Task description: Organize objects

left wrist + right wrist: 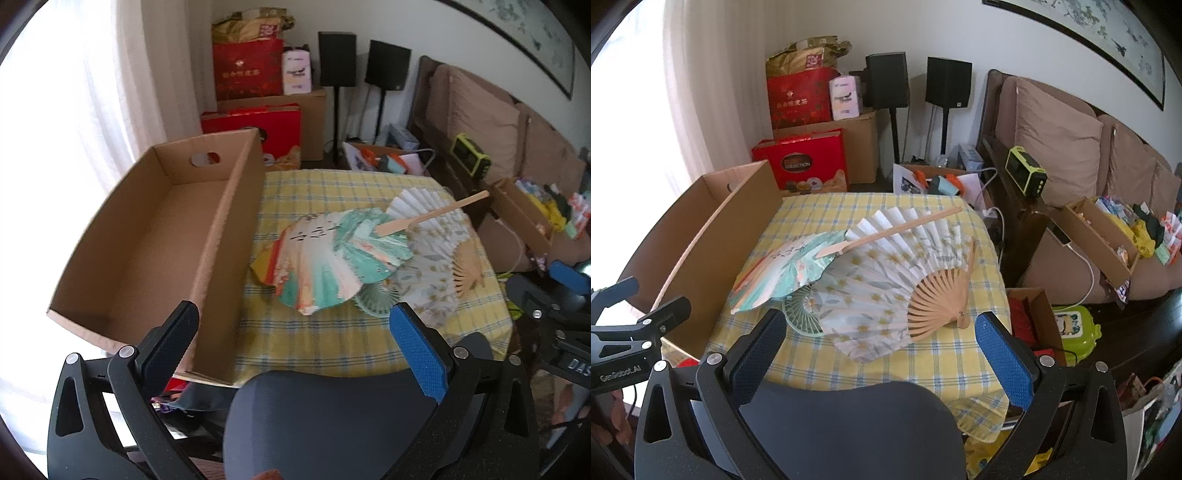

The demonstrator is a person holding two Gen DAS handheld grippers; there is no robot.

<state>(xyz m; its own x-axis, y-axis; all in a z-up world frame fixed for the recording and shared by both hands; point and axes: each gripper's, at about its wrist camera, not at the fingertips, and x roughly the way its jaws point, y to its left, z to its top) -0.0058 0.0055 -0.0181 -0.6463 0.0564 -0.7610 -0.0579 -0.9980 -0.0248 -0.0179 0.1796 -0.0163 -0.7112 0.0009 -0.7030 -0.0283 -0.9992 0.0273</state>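
Your left gripper (293, 332) hangs above the near edge of the table (325, 343), jaws spread as wide as they go and holding nothing. Your right gripper (881, 334) is the same: jaws fully apart, empty, tilted down over the near edge of the yellow checked tablecloth (923, 365).

The cardboard box (147, 240) takes up the left side of the table. Its top is open, its inside is bare, and its long right wall stands just beside the fans. A round handle hole shows in its far end wall. In the left wrist view its near corner appears to reach past the table's front edge. Between the box wall and the fans there is only a narrow strip of bare cloth. A wider band of bare cloth lies along the near edge, right under both grippers.

The fans lie in an overlapping heap on the right half of the table. The teal folding fan (783, 273) sits on top at the left, spread open, with dark calligraphy and orange at one end. Under it lies the white floral folding fan (886, 280), also open, its bamboo ribs (938, 299) fanning out toward the table's right edge. A small green fan (803, 314) peeks out beneath both, nearest your right gripper. A long wooden handle (897, 230) lies across the top of the heap, pointing to the far right corner.
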